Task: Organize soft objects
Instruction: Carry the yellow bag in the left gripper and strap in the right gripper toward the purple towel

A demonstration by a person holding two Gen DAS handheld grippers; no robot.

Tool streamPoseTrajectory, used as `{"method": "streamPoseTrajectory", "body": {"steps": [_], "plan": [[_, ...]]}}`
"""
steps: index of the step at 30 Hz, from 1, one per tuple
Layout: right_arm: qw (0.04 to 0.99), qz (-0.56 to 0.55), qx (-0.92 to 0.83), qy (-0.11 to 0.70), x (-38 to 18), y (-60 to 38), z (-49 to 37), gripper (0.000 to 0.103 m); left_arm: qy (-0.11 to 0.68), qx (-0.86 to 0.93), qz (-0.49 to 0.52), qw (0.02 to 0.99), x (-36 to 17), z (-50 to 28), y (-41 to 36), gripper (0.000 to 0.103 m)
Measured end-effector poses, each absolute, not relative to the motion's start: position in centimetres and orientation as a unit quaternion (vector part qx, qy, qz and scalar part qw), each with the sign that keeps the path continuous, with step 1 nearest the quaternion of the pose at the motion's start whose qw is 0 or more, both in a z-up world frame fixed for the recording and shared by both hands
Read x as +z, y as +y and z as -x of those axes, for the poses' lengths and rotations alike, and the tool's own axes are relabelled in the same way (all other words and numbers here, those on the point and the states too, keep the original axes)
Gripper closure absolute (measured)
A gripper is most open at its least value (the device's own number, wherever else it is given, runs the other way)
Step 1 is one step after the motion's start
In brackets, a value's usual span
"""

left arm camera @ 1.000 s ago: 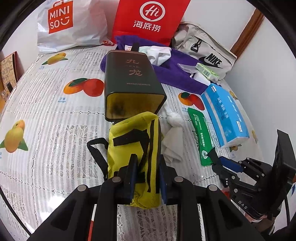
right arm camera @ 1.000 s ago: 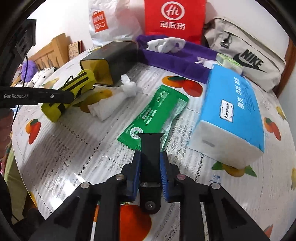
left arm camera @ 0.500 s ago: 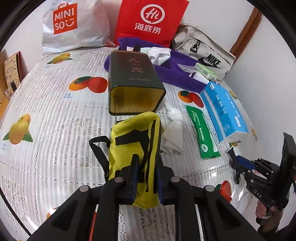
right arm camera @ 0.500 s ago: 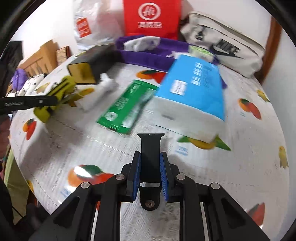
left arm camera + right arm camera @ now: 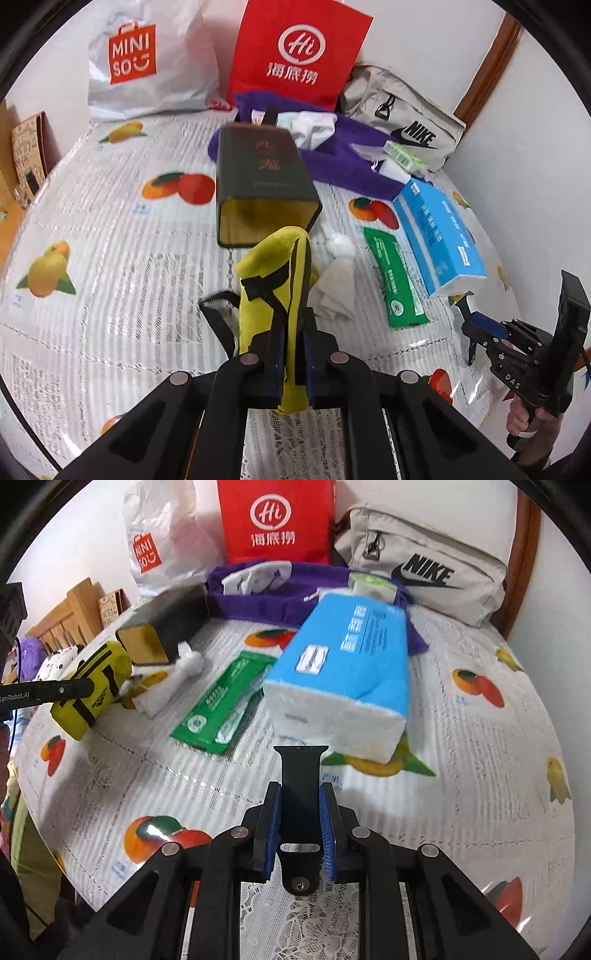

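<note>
Yellow black-strapped pouch [image 5: 275, 291], pinched, lifted upright.

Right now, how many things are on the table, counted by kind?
Bags: 4, namely MINISO bag, red bag, Nike bag, yellow pouch
Tissue packs: 3, namely blue pack, green pack, small green pack
Tins: 1, dark tin
Cloths: 1, purple cloth
Crumpled tissues: 1
Total: 10
</note>
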State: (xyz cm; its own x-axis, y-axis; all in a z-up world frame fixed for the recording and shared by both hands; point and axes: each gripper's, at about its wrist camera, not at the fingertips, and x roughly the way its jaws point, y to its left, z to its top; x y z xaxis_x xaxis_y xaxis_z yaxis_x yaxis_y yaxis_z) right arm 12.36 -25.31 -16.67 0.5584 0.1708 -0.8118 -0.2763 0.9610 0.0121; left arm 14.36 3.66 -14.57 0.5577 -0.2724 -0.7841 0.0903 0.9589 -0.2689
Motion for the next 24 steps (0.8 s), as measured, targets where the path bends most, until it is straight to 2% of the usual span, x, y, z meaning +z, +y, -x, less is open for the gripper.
{"method": "streamPoseTrajectory", "body": {"steps": [24], "plan": [[0.904, 0.038, 0.131, 0.405, -10.1, -26.6, -13.1, 0.083, 0.409, -0.088, 0.095, 0.903, -7.2, -14.8, 4.4, 0.095]]}}
